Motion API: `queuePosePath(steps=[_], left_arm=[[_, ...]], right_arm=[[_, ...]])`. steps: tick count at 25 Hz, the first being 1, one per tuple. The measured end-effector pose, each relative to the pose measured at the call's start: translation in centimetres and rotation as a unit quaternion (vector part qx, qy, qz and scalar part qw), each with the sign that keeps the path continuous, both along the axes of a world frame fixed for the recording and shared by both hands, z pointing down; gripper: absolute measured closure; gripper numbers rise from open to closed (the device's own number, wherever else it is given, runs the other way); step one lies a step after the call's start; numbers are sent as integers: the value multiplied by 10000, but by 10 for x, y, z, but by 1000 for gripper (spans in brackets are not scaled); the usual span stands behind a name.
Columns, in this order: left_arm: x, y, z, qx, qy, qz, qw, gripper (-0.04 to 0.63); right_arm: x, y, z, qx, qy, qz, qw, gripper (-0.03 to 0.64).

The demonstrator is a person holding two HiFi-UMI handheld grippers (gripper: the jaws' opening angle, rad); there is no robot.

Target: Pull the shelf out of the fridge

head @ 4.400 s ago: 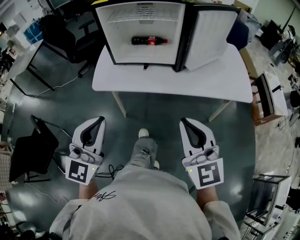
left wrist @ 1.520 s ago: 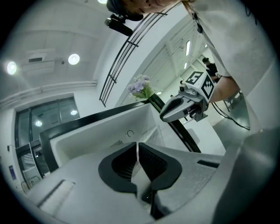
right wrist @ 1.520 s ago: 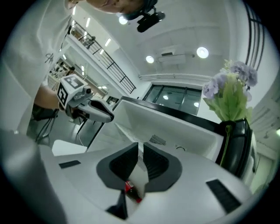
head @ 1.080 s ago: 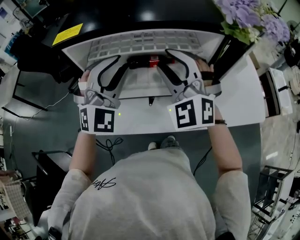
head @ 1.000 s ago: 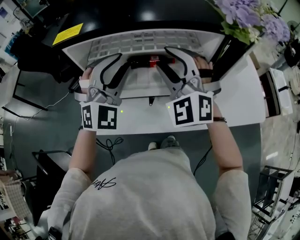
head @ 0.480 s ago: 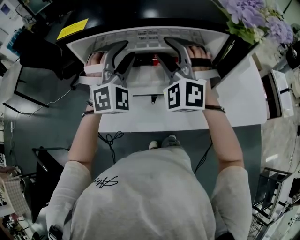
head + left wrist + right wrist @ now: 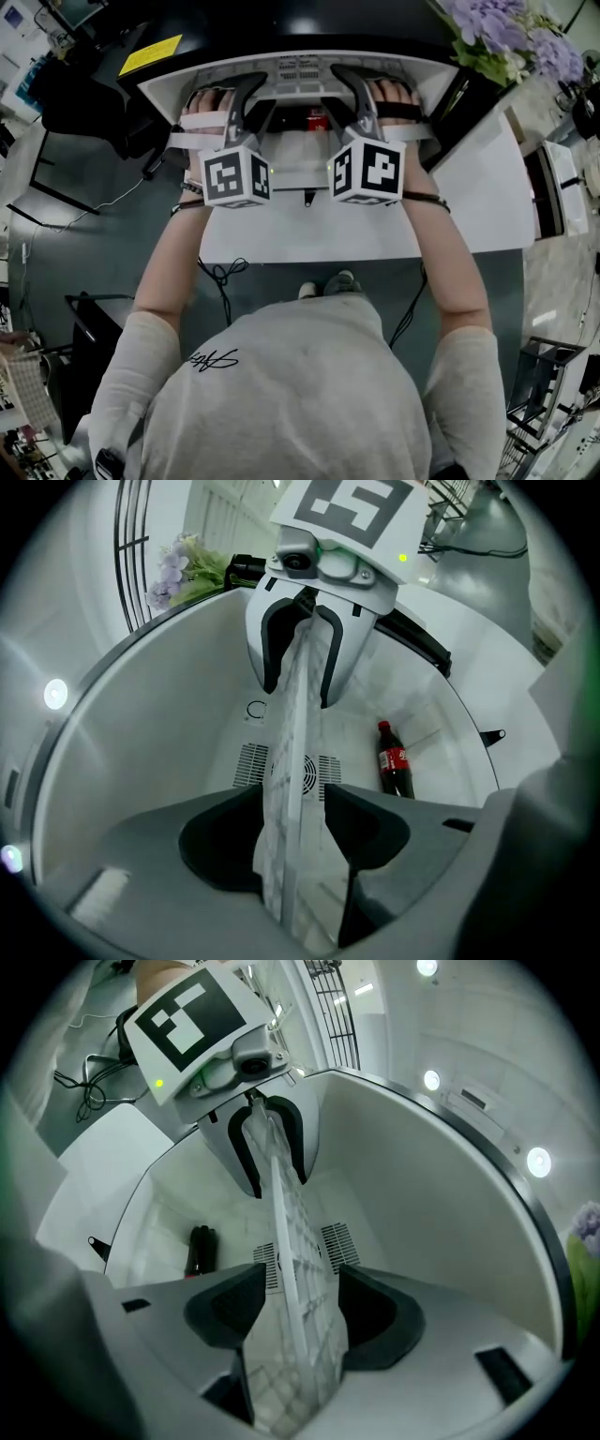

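White surface [image 7: 309,234], fridge [image 7: 281,28]: your left tool [image 7: 292,797] and right tool [image 7: 300,1274], jaws just opened, straddle shelf [image 7: 298,714]; red-labelled bottle [image 7: 394,761], print unreadable.

My head view is dim and cool, brightest on the white fridge [image 7: 300,66] lining and the tabletop [image 7: 492,206]; the floor [image 7: 84,234] sinks into shadow. Both gripper views bend hard at the edges with black corners. Round lamps [image 7: 539,1161] glare, and the shelf [image 7: 295,874] blurs nearest the lens.
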State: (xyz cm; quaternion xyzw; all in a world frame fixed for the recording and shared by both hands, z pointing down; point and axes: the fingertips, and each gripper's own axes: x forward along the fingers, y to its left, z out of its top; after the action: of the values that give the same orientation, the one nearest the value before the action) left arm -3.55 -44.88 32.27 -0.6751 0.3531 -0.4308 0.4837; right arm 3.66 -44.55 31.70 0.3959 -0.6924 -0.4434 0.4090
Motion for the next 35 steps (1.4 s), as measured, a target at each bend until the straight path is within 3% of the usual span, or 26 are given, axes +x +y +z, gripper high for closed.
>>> queuePosePath(steps=[6, 12, 16, 20, 24, 35], left_arm=[[3, -12, 6, -3, -283, -57, 9996, 405], [0, -25, 11, -53, -338, -196, 9992, 413], [0, -27, 4, 81, -226, -209, 9995, 473], [0, -28, 0, 216, -181, -216, 9994, 506], [-1, -28, -4, 289, -62, -245, 9993, 554], [-2, -25, -4, 152, 109, -271, 9995, 557]], right_arm=[[2, -16, 6, -59, 139, 177, 9997, 396], [1, -25, 11, -35, 215, 232, 9995, 397], [3, -29, 11, 91, 371, 371, 9986, 416], [5, -31, 3, 309, 250, 435, 9983, 554], [4, -31, 2, 284, 200, 472, 9983, 555], [5, -30, 2, 107, -39, 635, 9979, 555]])
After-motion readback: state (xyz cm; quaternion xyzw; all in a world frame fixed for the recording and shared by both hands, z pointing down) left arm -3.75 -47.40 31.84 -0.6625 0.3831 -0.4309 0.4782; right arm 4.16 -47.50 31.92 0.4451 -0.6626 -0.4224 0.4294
